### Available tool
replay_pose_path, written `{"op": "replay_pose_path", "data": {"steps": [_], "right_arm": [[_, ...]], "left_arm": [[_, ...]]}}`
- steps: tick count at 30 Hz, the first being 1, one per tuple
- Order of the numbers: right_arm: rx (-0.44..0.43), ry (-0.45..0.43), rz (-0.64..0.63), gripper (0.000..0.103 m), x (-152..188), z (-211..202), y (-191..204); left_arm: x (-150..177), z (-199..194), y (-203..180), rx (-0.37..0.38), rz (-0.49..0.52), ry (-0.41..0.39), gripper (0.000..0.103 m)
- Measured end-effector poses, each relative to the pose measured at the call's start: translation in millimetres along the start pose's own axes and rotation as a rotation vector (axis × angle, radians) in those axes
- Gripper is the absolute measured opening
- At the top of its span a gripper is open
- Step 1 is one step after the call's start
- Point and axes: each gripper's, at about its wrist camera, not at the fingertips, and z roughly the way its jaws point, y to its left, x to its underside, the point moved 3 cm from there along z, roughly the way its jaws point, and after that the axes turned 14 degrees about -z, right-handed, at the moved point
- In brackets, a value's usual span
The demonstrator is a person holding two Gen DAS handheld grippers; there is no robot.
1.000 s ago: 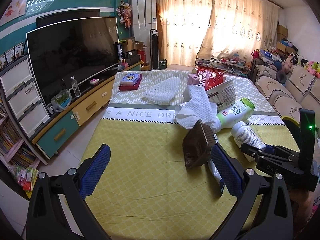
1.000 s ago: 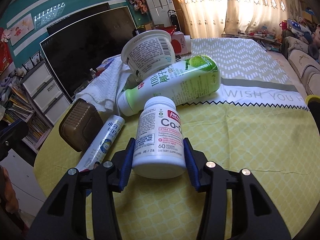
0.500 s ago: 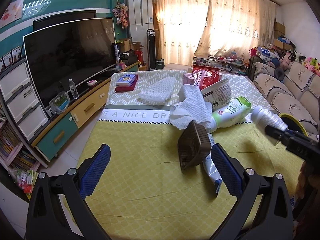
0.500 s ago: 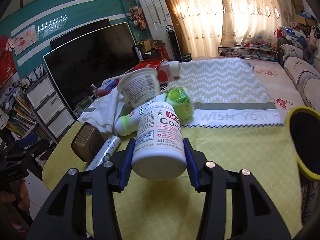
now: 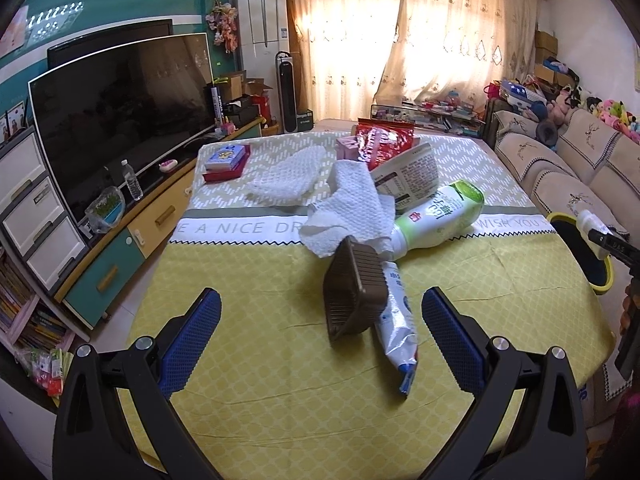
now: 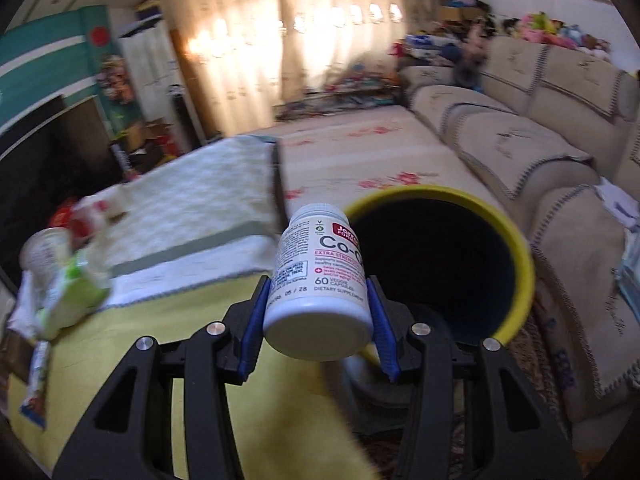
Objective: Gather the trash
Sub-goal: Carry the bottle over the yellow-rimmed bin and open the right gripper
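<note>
The bench (image 5: 240, 360) carries a yellow-green patterned cloth with a white lettered band across its middle. A sofa (image 6: 560, 168) runs along the bench's right side.

A trash bin (image 6: 520, 256) with a yellow rim and dark interior stands off the right edge of the bench, between bench and sofa, its mouth tilted toward the right wrist camera.

The left tool (image 5: 320, 344) hangs over the near end of the bench, its blue pads spread wide with nothing between them.

The right tool (image 6: 318, 320) pinches a white supplement bottle (image 6: 318, 280) by its lower body, cap end pointing forward. The bottle is clear of the bench, just beside the bin's near rim.

Trash left on the bench, in one touching cluster:
- green-and-white bottle (image 5: 436, 216), lying on its side;
- crumpled paper towel (image 5: 352, 208);
- brown ribbed tray (image 5: 352, 288), tipped on edge;
- blue-and-white tube wrapper (image 5: 396, 320), just beside the tray.
</note>
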Motion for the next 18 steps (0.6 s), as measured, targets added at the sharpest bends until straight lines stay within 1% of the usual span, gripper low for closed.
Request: {"op": "replay_pose_path", "data": {"steps": [4, 9, 10, 11, 13, 18], "right_arm": [[0.099, 0.050, 0.037, 0.045, 7, 27, -35], [0.153, 0.098, 0.051, 0.046, 14, 57, -55], [0.159, 0.092, 0.055, 0.047, 13, 59, -57], [0.167, 0.086, 0.057, 0.052, 13, 60, -58], [0.165, 0.069, 0.062, 0.054, 9, 58, -55], [0.143, 0.020, 0.044, 0.056, 5, 35, -43]], "left_arm": [[0, 3, -8, 0.002, 0.015, 0.005, 0.099], [2, 6, -17, 0.005, 0.032, 0.015, 0.099], [2, 8, -18, 0.007, 0.033, 0.020, 0.099], [2, 9, -19, 0.008, 0.033, 0.023, 0.099], [3, 11, -20, 0.012, 0.032, 0.034, 0.099], [6, 20, -22, 0.035, 0.023, 0.057, 0.099]]}}
